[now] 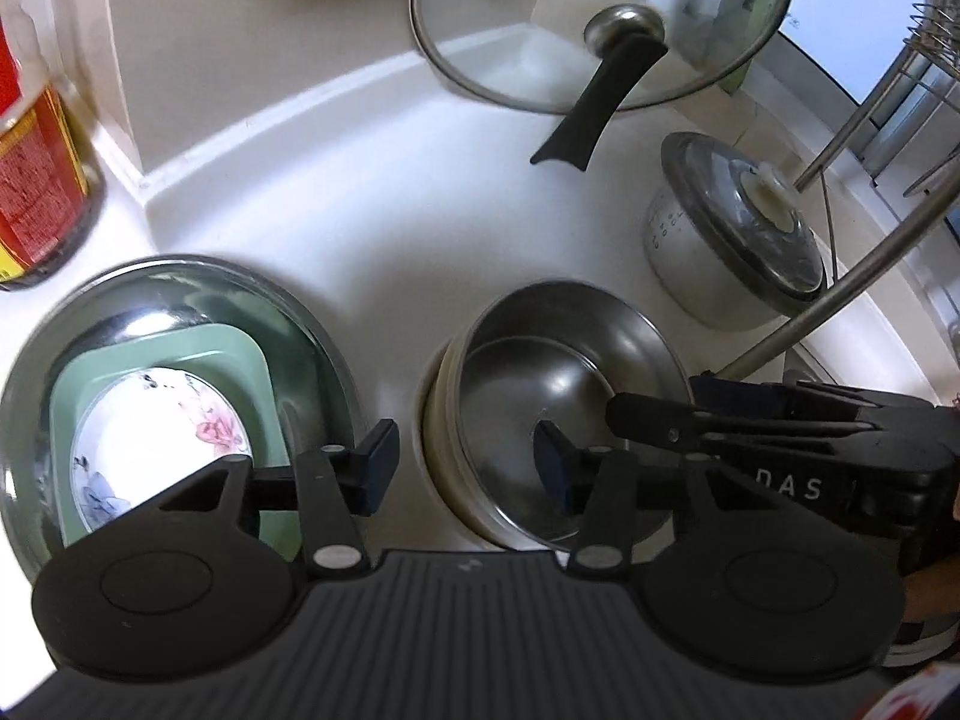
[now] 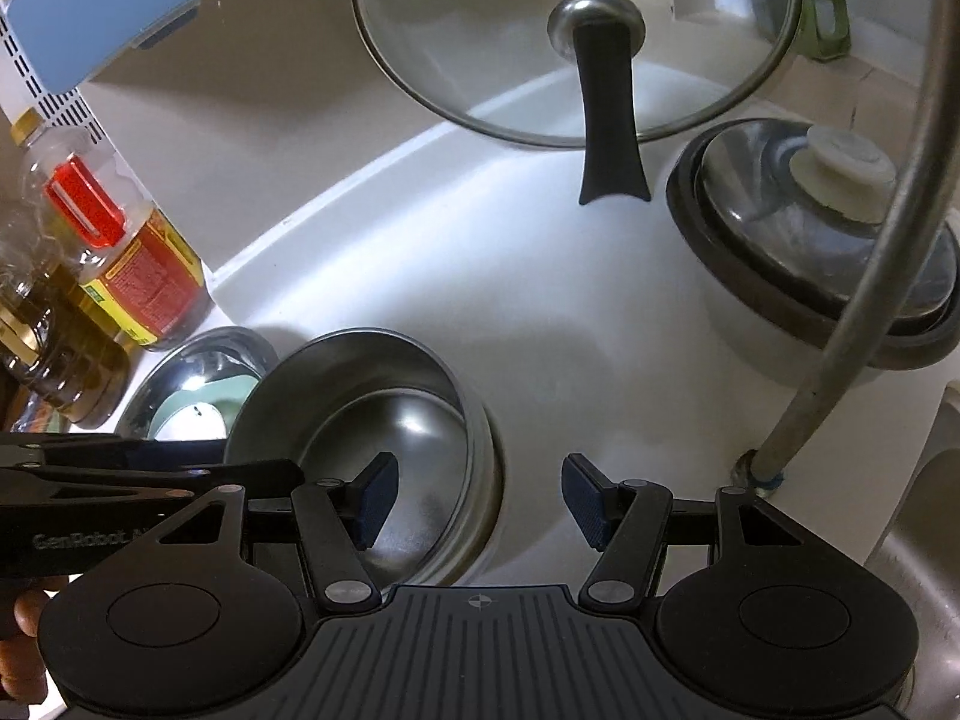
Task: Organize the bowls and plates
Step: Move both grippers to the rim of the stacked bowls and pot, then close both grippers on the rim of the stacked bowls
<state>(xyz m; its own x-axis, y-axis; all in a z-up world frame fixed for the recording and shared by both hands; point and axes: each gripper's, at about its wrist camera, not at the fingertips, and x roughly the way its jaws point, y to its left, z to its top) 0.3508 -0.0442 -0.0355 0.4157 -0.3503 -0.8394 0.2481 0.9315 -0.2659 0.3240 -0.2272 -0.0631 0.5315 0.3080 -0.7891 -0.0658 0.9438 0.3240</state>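
Observation:
A steel bowl (image 1: 540, 384) sits nested in a cream bowl (image 1: 435, 420) on the white counter. My left gripper (image 1: 465, 462) is open and straddles the stack's left rim, one finger outside and the other inside the steel bowl; the pads stand apart from the rim. In the right wrist view the same steel bowl (image 2: 384, 396) lies low and left of centre. My right gripper (image 2: 480, 498) is open across its right rim, left finger inside, right finger over the counter. Left of the stack, a large steel basin (image 1: 288, 306) holds a green square plate (image 1: 240, 354) and a floral plate (image 1: 162, 438).
A glass lid (image 1: 510, 30) with a black handle leans against the back wall. A lidded pot (image 1: 720, 252) stands at the right, beside a curved faucet pipe (image 1: 840, 294) and a wire dish rack (image 1: 924, 60). Oil bottles (image 2: 138, 276) stand at the left. A sink (image 2: 918, 540) opens at the right.

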